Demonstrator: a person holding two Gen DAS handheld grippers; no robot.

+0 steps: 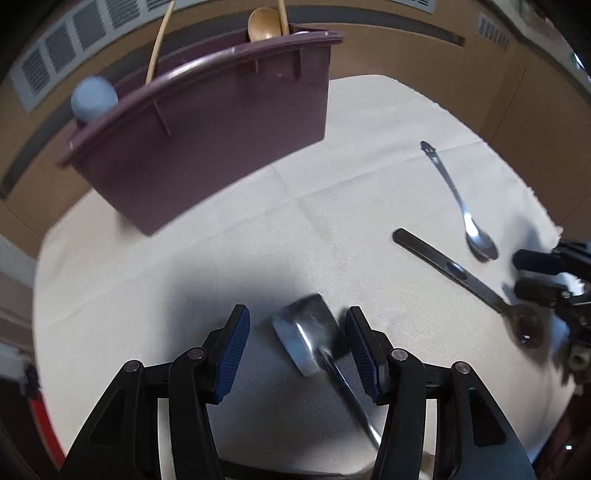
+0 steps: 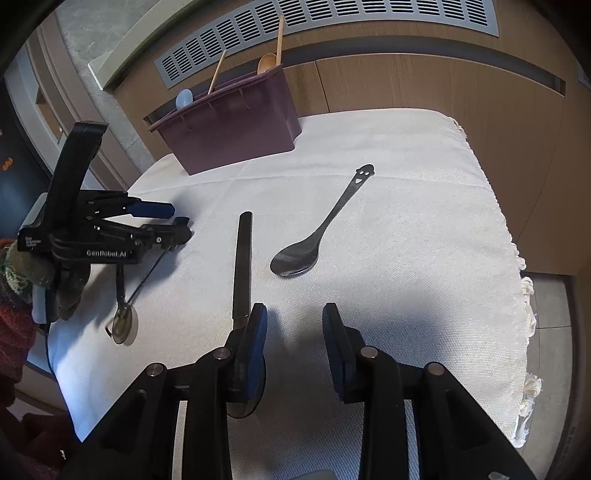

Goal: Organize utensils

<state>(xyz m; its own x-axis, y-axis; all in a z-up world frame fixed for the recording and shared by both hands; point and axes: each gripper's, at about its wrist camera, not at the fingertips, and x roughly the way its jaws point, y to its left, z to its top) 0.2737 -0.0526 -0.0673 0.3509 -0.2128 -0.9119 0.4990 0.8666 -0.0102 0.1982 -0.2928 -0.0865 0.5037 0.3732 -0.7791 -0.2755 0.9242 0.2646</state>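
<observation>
A purple utensil caddy (image 1: 207, 136) (image 2: 232, 129) stands at the back of the cloth, holding wooden utensils and a pale blue spoon (image 1: 94, 98). My left gripper (image 1: 295, 339) (image 2: 177, 221) is open above a blurred metal spoon (image 1: 310, 332) lying between its fingers; in the right wrist view that spoon (image 2: 123, 317) lies below it. My right gripper (image 2: 293, 325) (image 1: 532, 273) is open, its left finger over the bowl end of a flat-handled dark spoon (image 2: 242, 266) (image 1: 454, 273). A smiley-handled spoon (image 2: 314, 236) (image 1: 465, 214) lies further out.
A cream cloth (image 2: 406, 221) covers the table, with a fringed edge at the right. Wooden panels and a vent grille (image 2: 332, 33) run behind the caddy.
</observation>
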